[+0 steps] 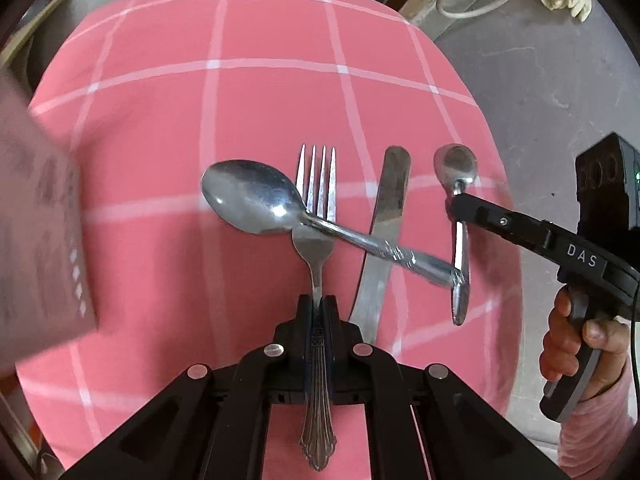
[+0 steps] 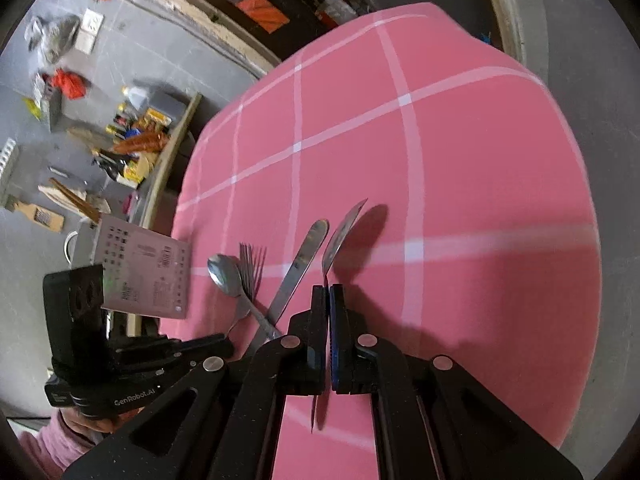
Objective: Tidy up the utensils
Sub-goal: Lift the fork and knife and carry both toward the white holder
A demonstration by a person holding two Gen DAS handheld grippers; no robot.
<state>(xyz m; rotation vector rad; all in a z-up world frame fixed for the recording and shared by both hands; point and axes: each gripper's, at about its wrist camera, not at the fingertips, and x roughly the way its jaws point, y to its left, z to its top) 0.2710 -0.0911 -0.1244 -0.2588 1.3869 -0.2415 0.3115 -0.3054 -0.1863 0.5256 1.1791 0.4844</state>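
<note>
My left gripper, bottom centre, pinches the fork by its handle, tines pointing up-frame. The large spoon lies diagonally across the fork's neck. My right gripper, at right, pinches the small spoon at its neck, beyond the knife.

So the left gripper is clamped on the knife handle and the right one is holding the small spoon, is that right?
Not quite. In the left wrist view the left gripper is clamped on the fork, not the knife, which lies on the tablecloth beside it. The right gripper does hold the small spoon.
</note>
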